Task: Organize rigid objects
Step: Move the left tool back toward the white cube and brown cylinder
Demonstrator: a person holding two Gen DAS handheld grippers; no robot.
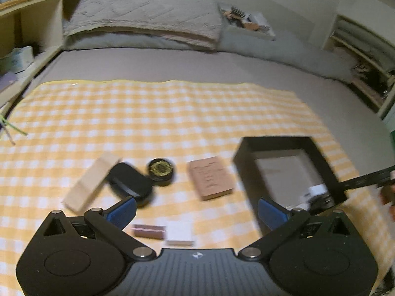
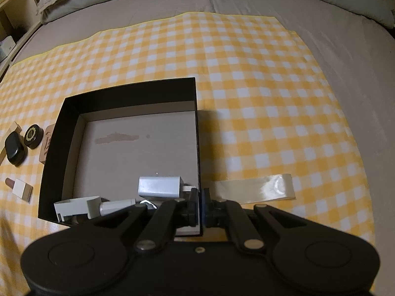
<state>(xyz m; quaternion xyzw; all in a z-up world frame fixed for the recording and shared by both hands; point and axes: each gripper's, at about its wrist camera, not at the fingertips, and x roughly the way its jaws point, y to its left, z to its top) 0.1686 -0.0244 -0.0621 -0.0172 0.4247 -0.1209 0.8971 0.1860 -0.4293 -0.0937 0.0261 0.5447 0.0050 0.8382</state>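
Note:
A black open box [image 2: 128, 91] sits on a yellow checked cloth [image 2: 246, 74]; it also shows in the left wrist view [image 1: 274, 140]. My right gripper [image 2: 200, 204] is shut on the box's right wall near its front corner. Inside the box lie a white charger [image 2: 159, 185], a white tube [image 2: 116, 206] and a white packet [image 2: 74, 207]. My left gripper [image 1: 197, 209] is open and empty above the cloth. Ahead of it lie a black oval case [image 1: 129, 181], a round black tin [image 1: 160, 170], a tan block [image 1: 209, 181], a pale wooden block [image 1: 91, 181], a pink stick [image 1: 148, 230] and a white box [image 1: 179, 231].
The cloth lies on a grey bed with pillows [image 1: 143, 17] at the far end. Wooden shelves [image 1: 29, 32] stand at the left and more shelves [image 1: 365, 49] at the right. A shiny strip of tape [image 2: 256, 188] sticks out from the box's right side.

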